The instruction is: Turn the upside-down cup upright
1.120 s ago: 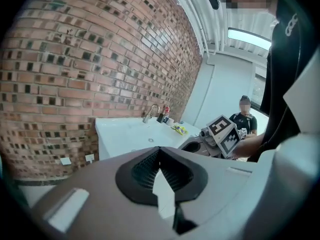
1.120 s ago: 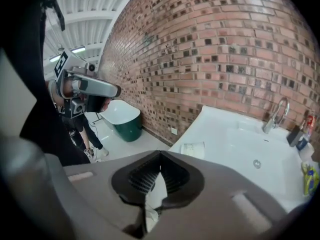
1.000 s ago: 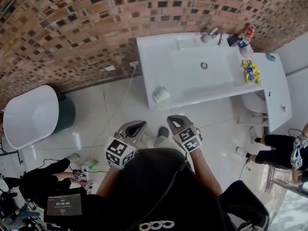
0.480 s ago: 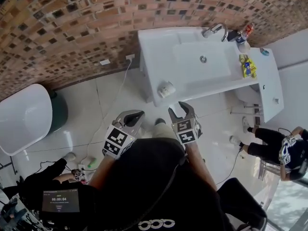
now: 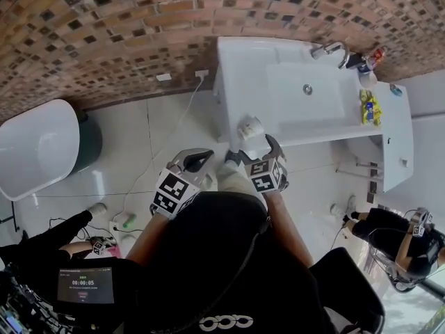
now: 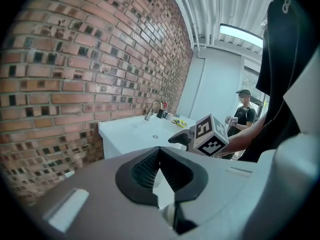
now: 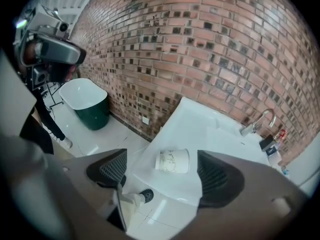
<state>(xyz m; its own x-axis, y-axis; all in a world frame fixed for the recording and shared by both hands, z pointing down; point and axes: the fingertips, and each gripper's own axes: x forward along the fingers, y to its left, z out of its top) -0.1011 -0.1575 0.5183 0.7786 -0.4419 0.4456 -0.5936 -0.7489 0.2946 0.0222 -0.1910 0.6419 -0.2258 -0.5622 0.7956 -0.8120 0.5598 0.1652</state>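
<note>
A white paper cup [image 5: 250, 127] with a faint print rests near the front left corner of the white sink counter [image 5: 236, 82]; it looks tipped on its side. My right gripper [image 5: 254, 150] hovers just short of it, angled down. Its jaws have just been opening and stand wide apart. In the right gripper view the cup [image 7: 172, 161] lies ahead between the two pads [image 7: 112, 170], touching neither, with my right gripper [image 7: 165, 173] empty. My left gripper [image 5: 191, 160] hangs over the floor to the left, tips together and empty. The left gripper view shows those jaws [image 6: 159, 156] closed.
The counter holds a basin [image 5: 306, 89], a tap [image 5: 332, 49], small bottles [image 5: 368, 58] and a yellow packet [image 5: 368, 106]. A brick wall [image 5: 104, 33] runs behind. A white tub [image 5: 35, 148] and green bin [image 5: 94, 145] stand left. A person [image 5: 396, 235] stands at right.
The right gripper's jaws went from shut to wide open. Both grippers moved closer to the counter's front corner, and the right one tipped down toward the cup.
</note>
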